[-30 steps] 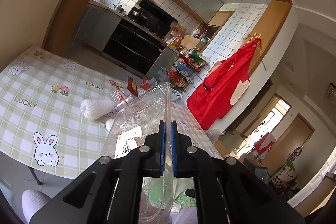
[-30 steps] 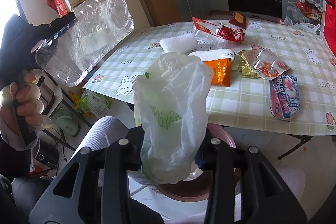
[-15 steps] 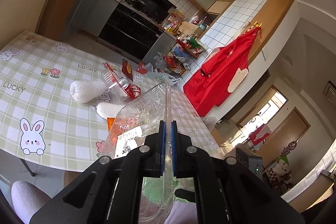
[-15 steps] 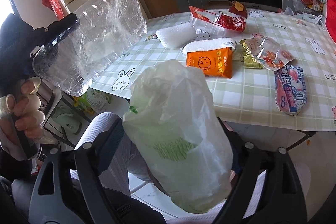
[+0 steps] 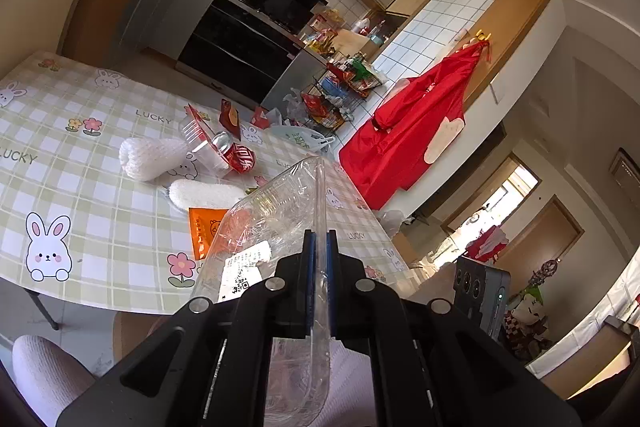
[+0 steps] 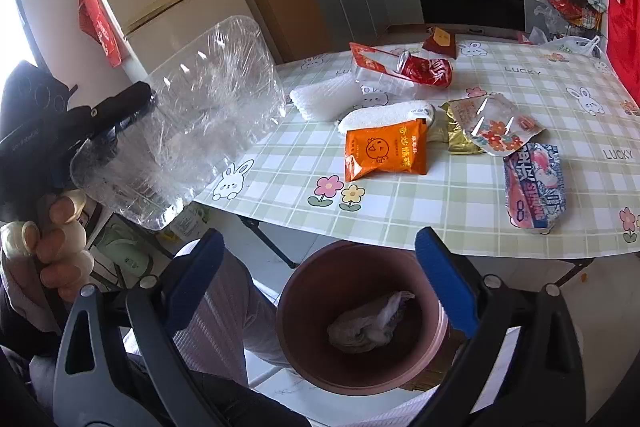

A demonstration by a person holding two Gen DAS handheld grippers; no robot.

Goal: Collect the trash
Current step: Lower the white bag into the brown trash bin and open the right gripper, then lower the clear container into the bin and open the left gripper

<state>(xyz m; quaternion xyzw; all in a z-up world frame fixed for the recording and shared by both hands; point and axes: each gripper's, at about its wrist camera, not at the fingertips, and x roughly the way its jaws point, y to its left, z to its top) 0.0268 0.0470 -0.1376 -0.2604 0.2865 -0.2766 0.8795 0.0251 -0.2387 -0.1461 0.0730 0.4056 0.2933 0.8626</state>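
The left tongs are clamped on the rim of a clear plastic tray, which is held in the air just off the near edge of the tabletop; a white printed label with a QR code is stuck to the tray, its text too small to read. The right tongs are opening and stand wide, with nothing between the blue pads, directly above a brown round bin on the floor. A crumpled plastic bag lies inside the bin. The tabletop carries a green checked cloth printed with rabbits, flowers and the word "LUCKY". On it lie an orange snack packet with a cartoon chick face and Chinese characters, a blue-and-pink wrapper with Chinese lettering, a gold foil packet, a clear floral-printed wrapper, two white foam sleeves, and a crushed red can. A person's hand grips the left handle.
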